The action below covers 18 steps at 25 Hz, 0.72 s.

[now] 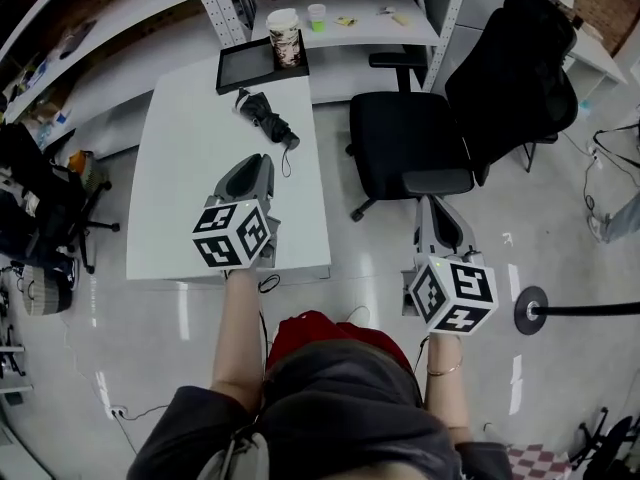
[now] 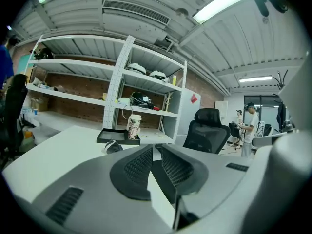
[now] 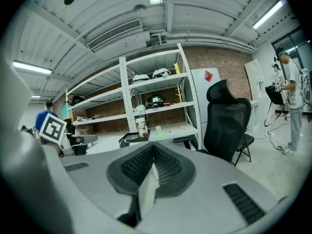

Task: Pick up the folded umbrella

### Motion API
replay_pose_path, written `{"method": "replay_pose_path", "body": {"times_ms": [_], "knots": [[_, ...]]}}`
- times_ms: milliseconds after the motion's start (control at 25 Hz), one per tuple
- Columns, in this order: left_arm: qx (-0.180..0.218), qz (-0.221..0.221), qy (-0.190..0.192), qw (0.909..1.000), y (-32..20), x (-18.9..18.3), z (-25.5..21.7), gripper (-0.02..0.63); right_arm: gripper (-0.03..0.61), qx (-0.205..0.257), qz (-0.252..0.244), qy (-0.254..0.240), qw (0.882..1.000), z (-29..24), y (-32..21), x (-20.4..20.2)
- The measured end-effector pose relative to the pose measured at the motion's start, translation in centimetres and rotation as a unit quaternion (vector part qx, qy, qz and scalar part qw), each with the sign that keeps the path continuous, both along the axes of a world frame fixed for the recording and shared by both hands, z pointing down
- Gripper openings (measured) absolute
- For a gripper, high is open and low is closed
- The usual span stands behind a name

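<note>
The folded black umbrella (image 1: 265,116) lies on the far part of the white table (image 1: 185,198), its strap trailing toward me. In the left gripper view the umbrella (image 2: 113,146) shows low and left of the jaws, in front of a tray. My left gripper (image 1: 262,160) hangs over the table's near half, well short of the umbrella. The left gripper (image 2: 156,149) has its jaws a narrow slit apart with nothing between them. My right gripper (image 1: 436,202) is off the table to the right, over the floor near a chair. That right gripper (image 3: 154,146) has its tips together and empty.
A black tray (image 1: 255,65) with a paper cup (image 1: 285,36) sits at the table's far edge, just past the umbrella. A black office chair (image 1: 410,138) stands right of the table. Metal shelving (image 2: 122,82) is behind. A person (image 2: 251,123) stands far off.
</note>
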<state>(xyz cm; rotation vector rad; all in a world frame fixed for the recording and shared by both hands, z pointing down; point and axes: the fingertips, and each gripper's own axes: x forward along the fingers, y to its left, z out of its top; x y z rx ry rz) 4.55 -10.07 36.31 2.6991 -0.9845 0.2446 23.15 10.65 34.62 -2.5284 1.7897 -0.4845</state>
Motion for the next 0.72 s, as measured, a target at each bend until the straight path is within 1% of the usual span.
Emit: {"method": "replay_pose_path", "body": {"times_ms": [160,360,480,720], "knots": [[-0.015,-0.027,0.002,0.9995,-0.9,0.4,0.5,0.06,0.018,-0.007,-0.032,0.005,0.999,0.3,-1.0,0.6],[-0.022,-0.054,-0.006,0.9983,-2.1,1.0,1.0,0.091,0.018,-0.017,-0.075,0.016,0.997,0.4,-3.6,0.7],[-0.023,-0.065,-0.021,0.9974,-3.2,1.3,1.9,0.118,0.018,-0.024,-0.102,0.019,0.994,1.0,-5.8,0.2],[-0.04,-0.098,-0.036,0.9937,-5.8,1.7,4.2,0.174,0.018,-0.035,-0.156,0.029,0.987,1.6,-10.9,-0.3]]}}
